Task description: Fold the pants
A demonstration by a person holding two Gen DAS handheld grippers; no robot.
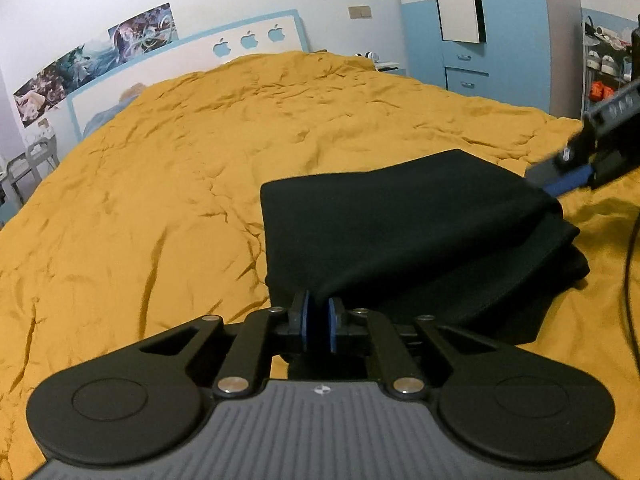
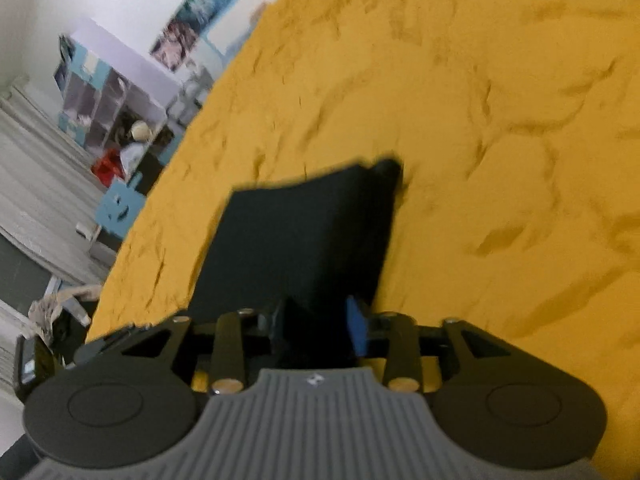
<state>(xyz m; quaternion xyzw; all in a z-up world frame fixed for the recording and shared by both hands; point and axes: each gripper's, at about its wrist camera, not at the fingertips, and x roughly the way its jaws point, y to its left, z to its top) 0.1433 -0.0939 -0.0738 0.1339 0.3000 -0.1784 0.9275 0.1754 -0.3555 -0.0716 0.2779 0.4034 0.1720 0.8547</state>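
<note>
My left gripper [image 1: 319,322] is pinched tight on the near edge of the black pants [image 1: 404,236], and my right gripper [image 2: 320,320] grips their other corner — cloth fills the gap between its fingers. The pants lie folded in layers on the wrinkled yellow bedspread [image 1: 180,184], top layer lifted between my grippers — beyond them stands the blue-and-white headboard [image 1: 224,44].

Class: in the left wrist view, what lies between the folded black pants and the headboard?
Only wrinkled yellow bedspread lies between the pants and the headboard; the left wrist view shows it.
</note>
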